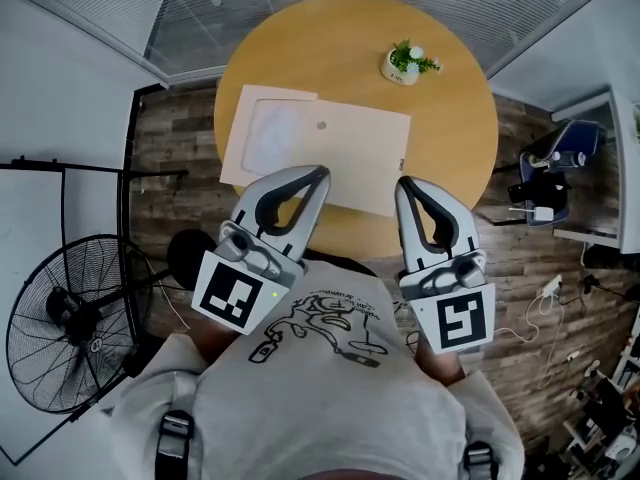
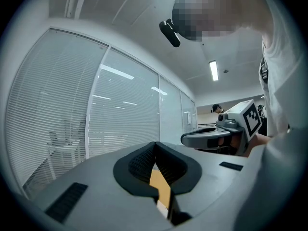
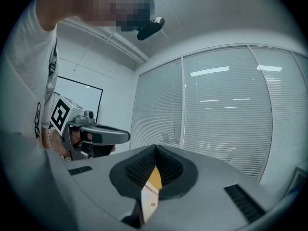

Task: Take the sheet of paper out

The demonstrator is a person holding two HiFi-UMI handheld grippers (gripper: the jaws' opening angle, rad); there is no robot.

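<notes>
A pale beige envelope [image 1: 345, 158] lies flat on the round wooden table [image 1: 450, 118], with a small round clasp near its middle and a whiter patch [image 1: 272, 130] at its left end. Whether that patch is the sheet of paper I cannot tell. Both grippers hang side by side over the table's near edge, apart from the envelope's near side. My left gripper [image 1: 321, 172] [image 2: 154, 144] is shut with nothing between its pads. My right gripper [image 1: 404, 183] [image 3: 155, 147] is shut and empty too. Each gripper view shows the other gripper alongside it.
A small potted plant [image 1: 406, 61] stands at the table's far side. A floor fan [image 1: 75, 333] stands at the left on the wood floor. A chair with gear on it [image 1: 552, 173] and cables are at the right. Blinds cover glass walls behind the table.
</notes>
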